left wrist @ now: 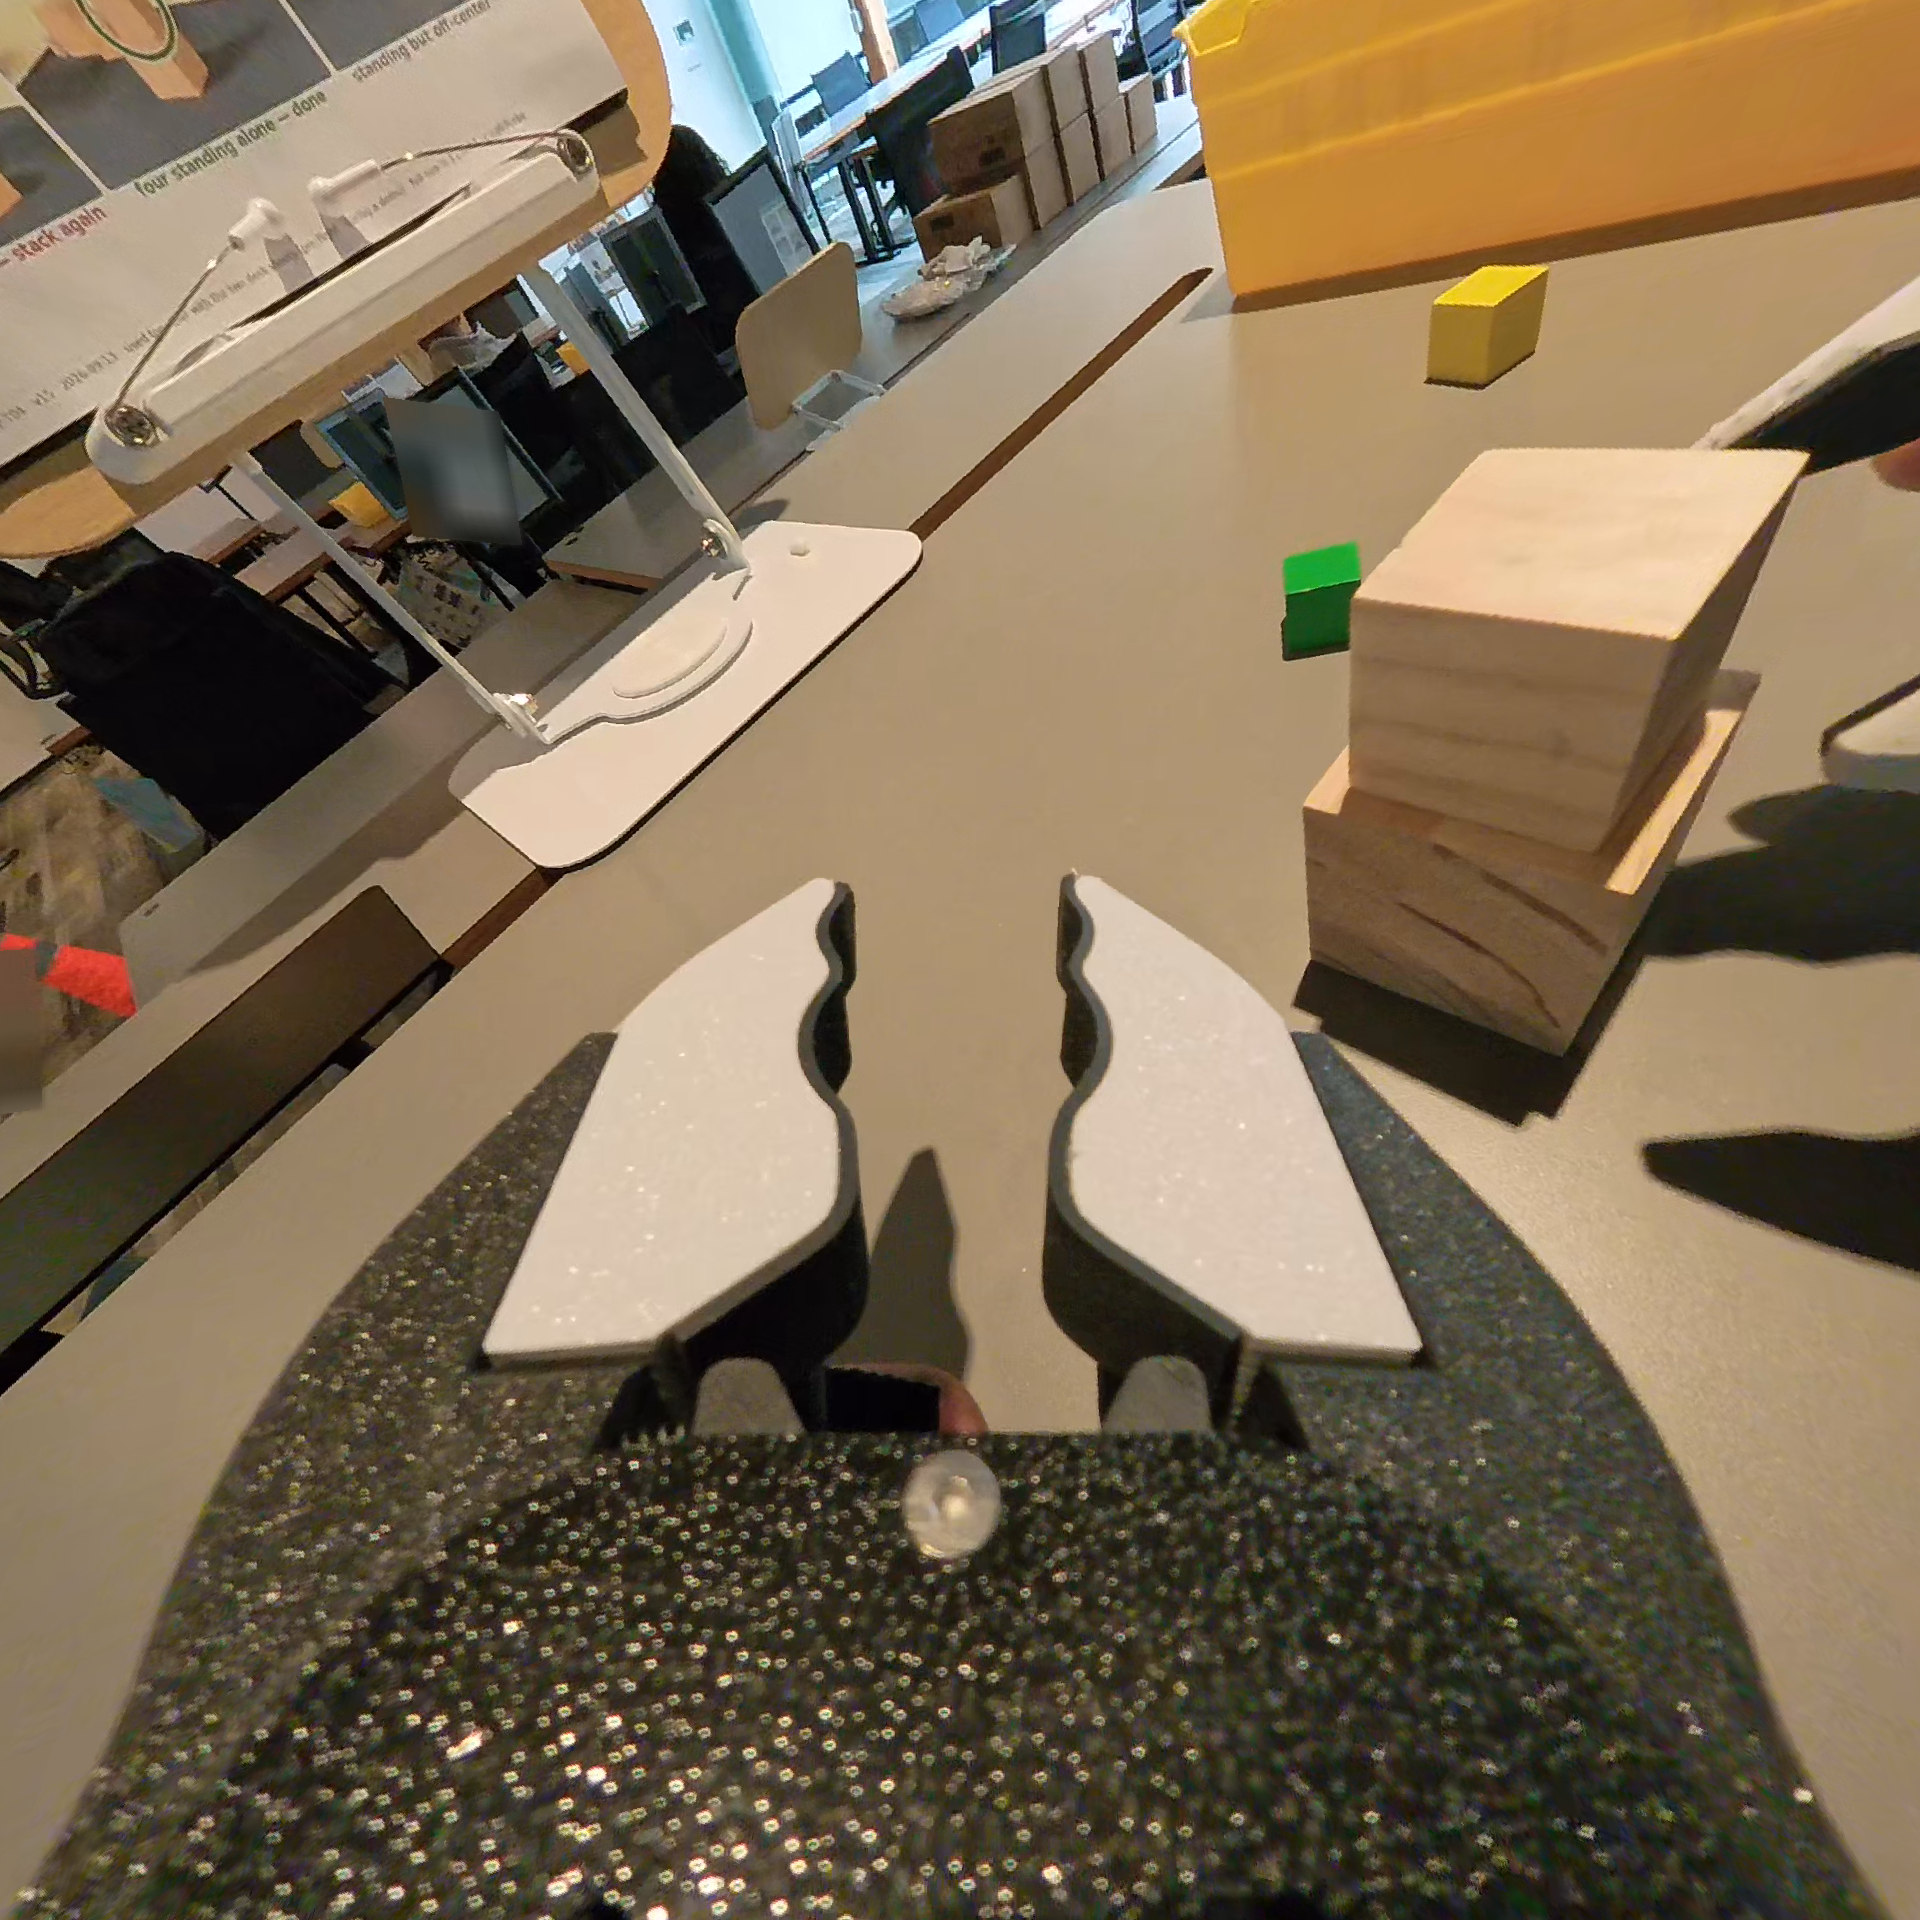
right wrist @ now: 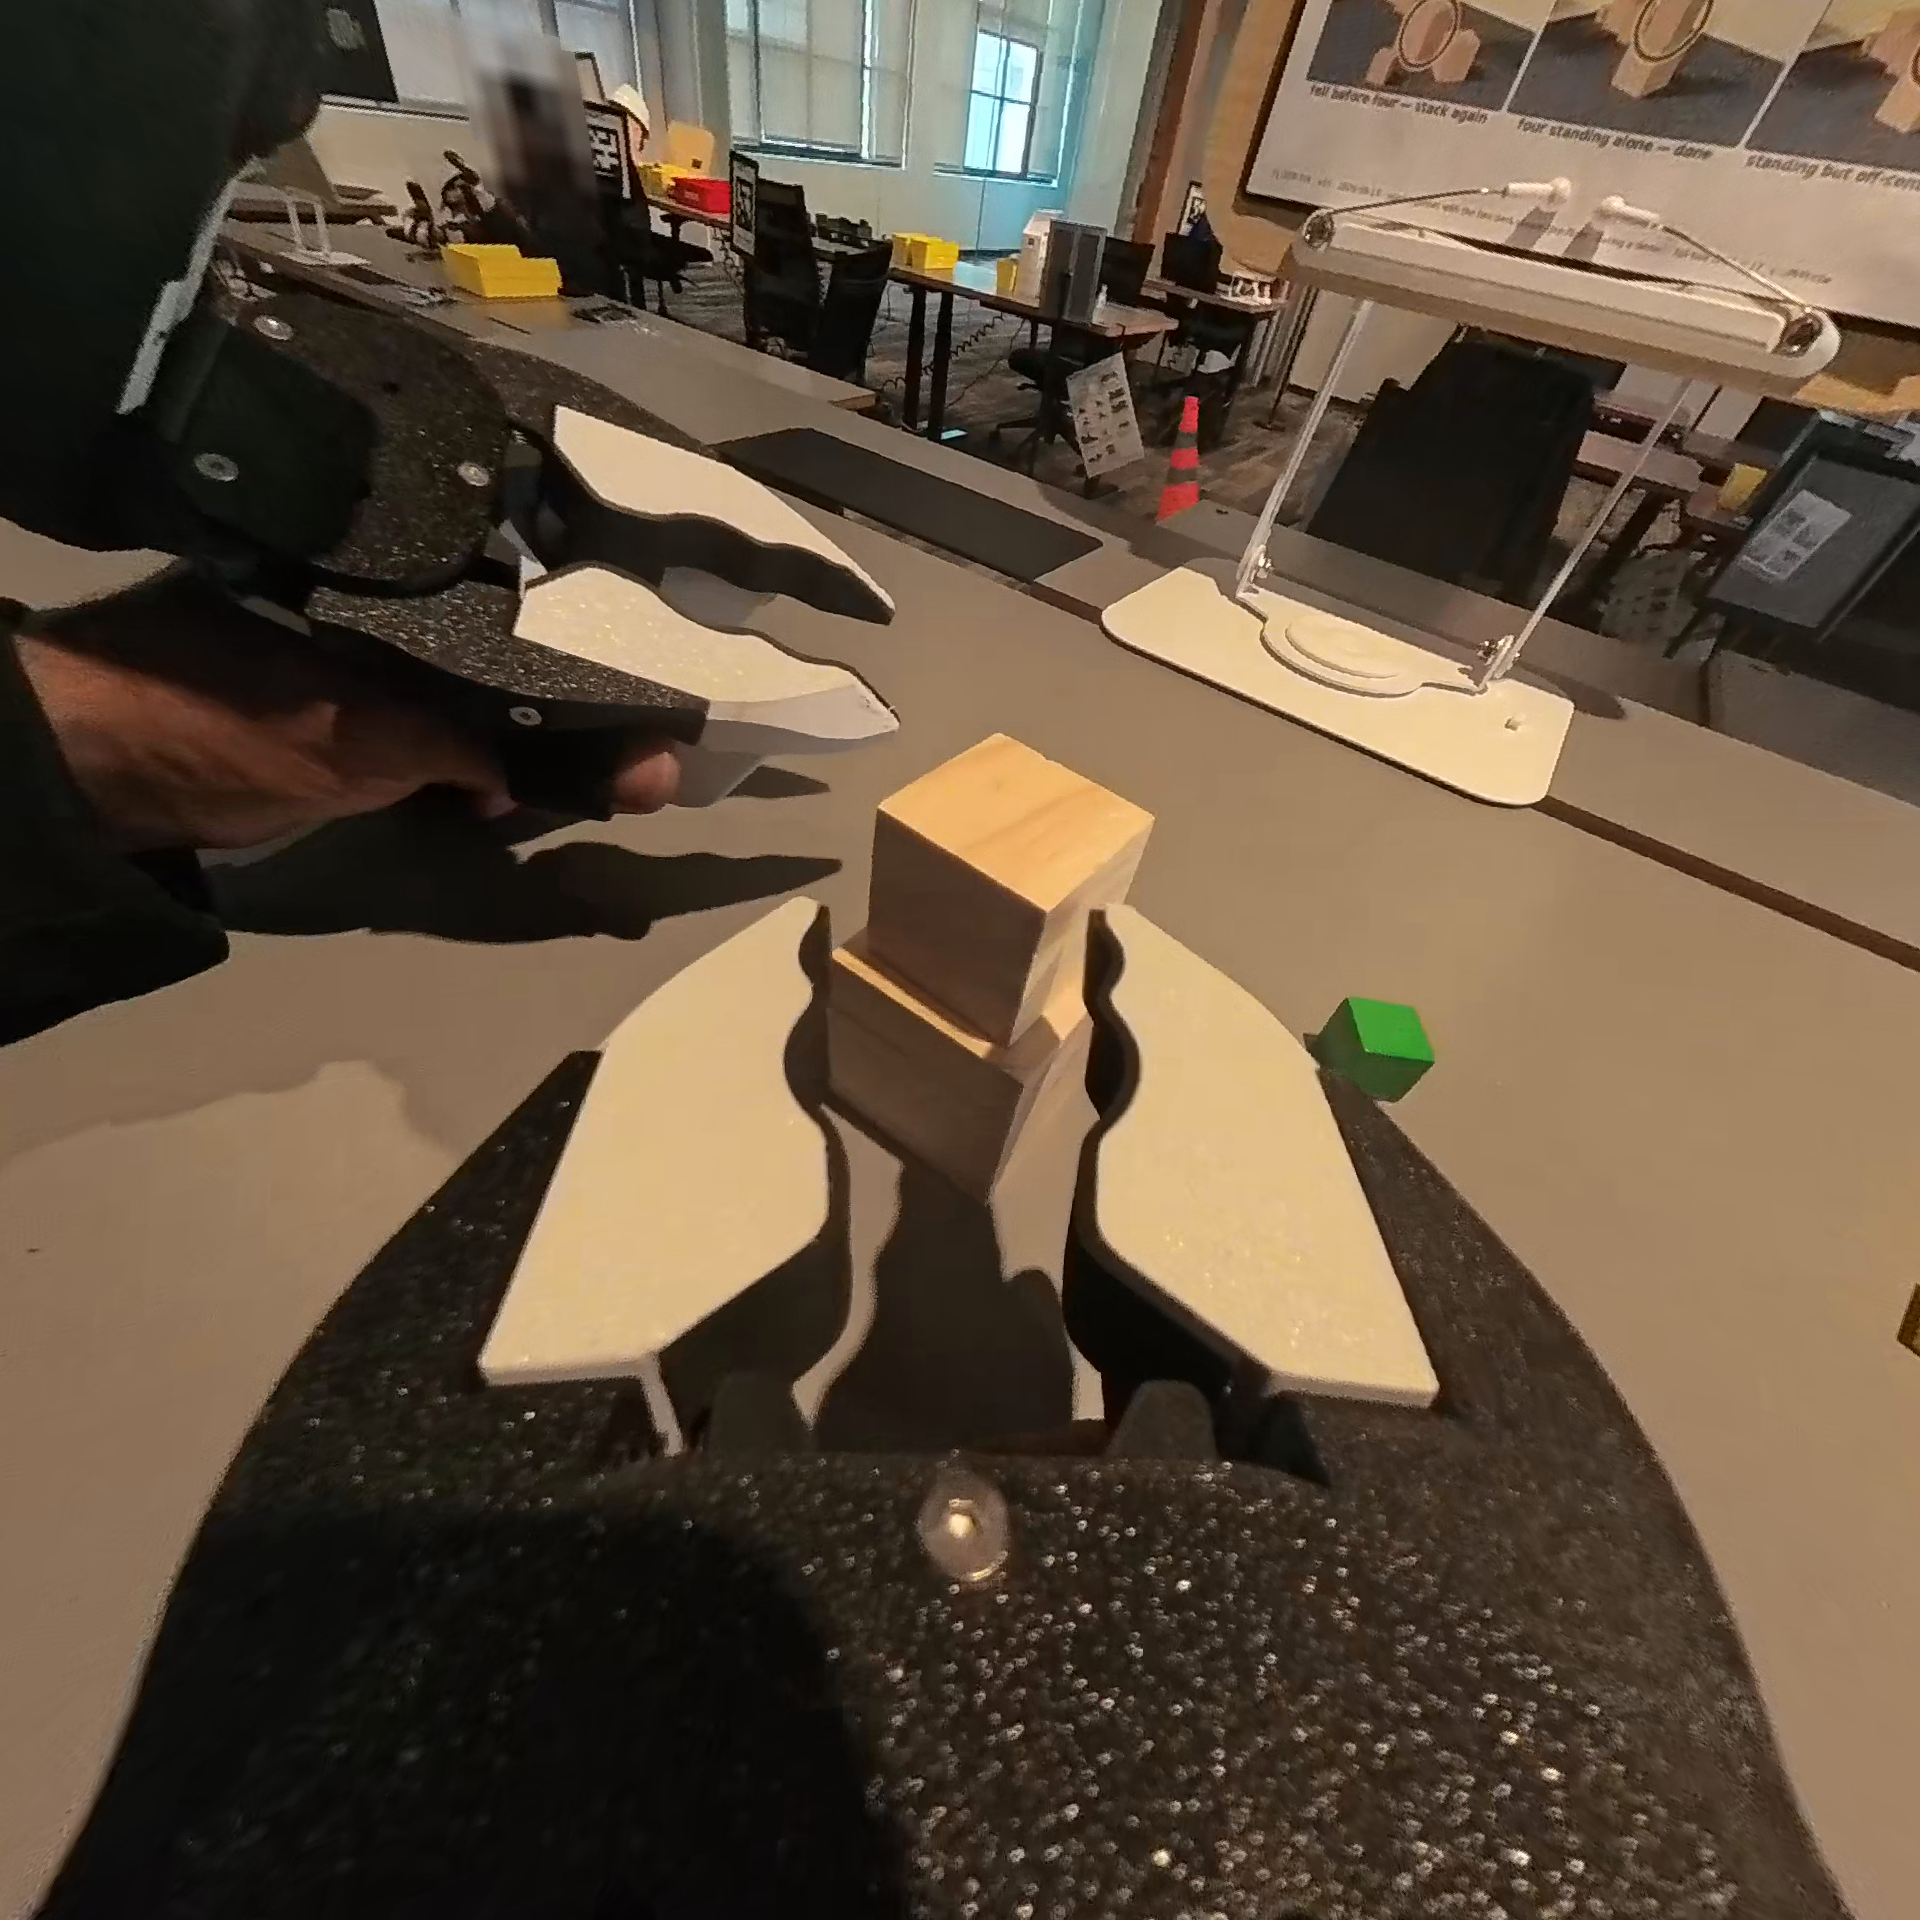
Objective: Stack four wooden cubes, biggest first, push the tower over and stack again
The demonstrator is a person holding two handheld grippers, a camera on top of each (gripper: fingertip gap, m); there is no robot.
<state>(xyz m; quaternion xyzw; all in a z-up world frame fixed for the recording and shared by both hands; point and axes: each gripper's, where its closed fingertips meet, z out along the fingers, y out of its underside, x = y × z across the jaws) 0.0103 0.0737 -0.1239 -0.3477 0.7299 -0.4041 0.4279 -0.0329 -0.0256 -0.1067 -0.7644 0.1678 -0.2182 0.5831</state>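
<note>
Right wrist view | two stacked wooden cubes point(right wrist: 1003, 862) | one green cube point(right wrist: 1377, 1044) | both grippers' fingers point(right wrist: 707, 1122) wide

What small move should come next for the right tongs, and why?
Probably move the right tongs sideways to the yellow cube, as the next size down. Two plain wooden cubes are already stacked, the smaller cube on the larger cube, somewhat askew. The right tongs are open and hold nothing. The green cube, the smallest, should go last.
</note>
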